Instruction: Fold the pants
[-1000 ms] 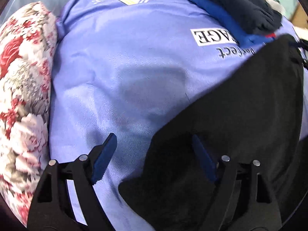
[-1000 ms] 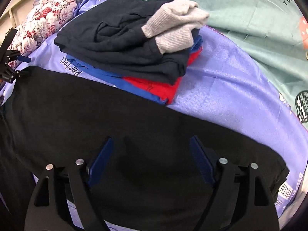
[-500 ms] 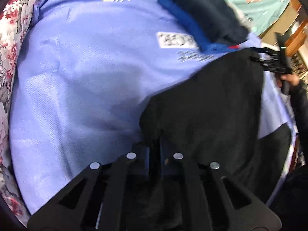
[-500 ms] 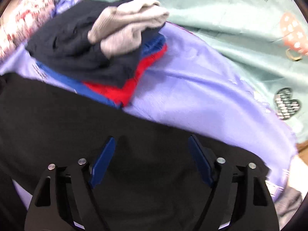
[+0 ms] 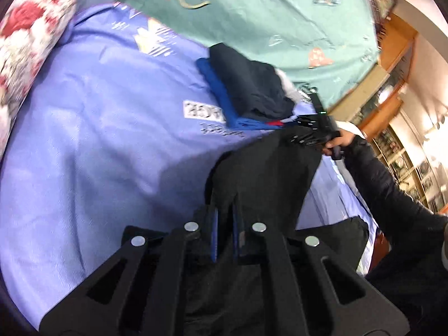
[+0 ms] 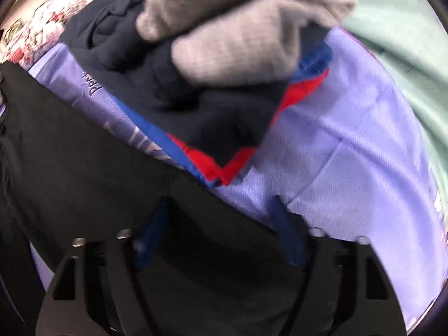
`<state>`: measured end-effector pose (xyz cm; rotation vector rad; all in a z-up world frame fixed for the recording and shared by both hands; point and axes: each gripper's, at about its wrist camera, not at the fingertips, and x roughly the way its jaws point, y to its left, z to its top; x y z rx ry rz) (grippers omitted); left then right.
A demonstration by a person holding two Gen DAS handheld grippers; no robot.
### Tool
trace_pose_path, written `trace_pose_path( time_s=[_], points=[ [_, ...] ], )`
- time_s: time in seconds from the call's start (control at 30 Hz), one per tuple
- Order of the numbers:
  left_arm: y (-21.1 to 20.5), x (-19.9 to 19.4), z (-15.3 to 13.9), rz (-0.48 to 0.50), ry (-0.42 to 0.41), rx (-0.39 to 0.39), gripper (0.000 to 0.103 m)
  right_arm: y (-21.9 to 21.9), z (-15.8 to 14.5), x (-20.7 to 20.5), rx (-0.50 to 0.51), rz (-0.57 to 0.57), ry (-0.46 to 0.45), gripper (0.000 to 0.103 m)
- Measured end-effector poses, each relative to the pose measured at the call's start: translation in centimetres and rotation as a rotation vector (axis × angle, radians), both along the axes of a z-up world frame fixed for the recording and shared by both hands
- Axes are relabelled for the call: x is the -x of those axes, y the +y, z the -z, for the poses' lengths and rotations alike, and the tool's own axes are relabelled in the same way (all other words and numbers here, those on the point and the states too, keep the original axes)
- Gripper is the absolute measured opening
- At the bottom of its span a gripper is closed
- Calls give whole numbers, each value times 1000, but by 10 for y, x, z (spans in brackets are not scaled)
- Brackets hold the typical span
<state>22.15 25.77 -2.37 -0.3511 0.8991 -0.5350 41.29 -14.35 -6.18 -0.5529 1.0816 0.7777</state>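
Note:
The black pants (image 5: pixel 266 176) lie on a lilac sheet (image 5: pixel 98 145). My left gripper (image 5: pixel 225 224) is shut on a fold of the pants and holds it lifted off the sheet. In the left wrist view the right gripper (image 5: pixel 305 137), held by a hand, is at the far edge of the pants. In the right wrist view my right gripper (image 6: pixel 224 224) is open, its blue fingers (image 6: pixel 288 240) spread over the black pants (image 6: pixel 84 154) close to the pile of clothes.
A pile of folded clothes (image 6: pixel 196 70), dark navy, blue, red and grey, sits on the sheet right in front of the right gripper; it also shows in the left wrist view (image 5: pixel 246 92). A floral pillow (image 5: pixel 25 44) lies at the left. A teal sheet (image 5: pixel 280 19) lies behind.
My left gripper shut on the pants and lifted them up and to the right. My right gripper moved forward toward the pile and stays open.

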Motion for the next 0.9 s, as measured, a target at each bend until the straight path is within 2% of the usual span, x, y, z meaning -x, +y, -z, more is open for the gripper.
trace_pose_path(
  time_s=[0.03,0.07,0.1,0.2,0.33,0.43,0.53,0.6,0.67,0.73,0.8,0.83,0.9],
  points=[
    [-1,-2,3,-7,14,-8,7,0,-3,1,-27,-7,47,15],
    [-3,-3,6,-13,25,-24,7,1,-6,2,-33,-7,66,10],
    [-3,-4,6,-19,26,-35,7,2,-7,8,-9,-23,45,5],
    [-2,-7,2,-48,27,-33,7,-3,-12,24,-3,-20,24,4],
    [-6,-3,-11,-94,23,-82,7,-29,-52,56,-106,37,-50,4],
    [-16,16,-35,-92,-24,-99,7,-49,-90,96,-163,40,-78,4],
    [-27,46,-63,-78,-95,-114,7,-67,-124,141,-191,24,-88,4],
    [-27,70,-75,-76,-125,-130,7,-88,-147,173,-246,11,-86,4],
    [-24,90,-76,-83,-114,-133,7,-99,-143,222,-321,-6,-52,4],
    [-23,110,-70,-88,-100,-153,8,-100,-141,248,-350,-18,-22,4],
    [-23,133,-59,-107,-76,-189,8,-95,-118,283,-362,-22,28,4],
    [-22,143,-52,-127,-56,-200,9,-88,-98,316,-343,-63,55,4],
    [-24,163,-33,-173,-2,-229,12,-63,-64,344,-335,-91,104,4]
  ],
)
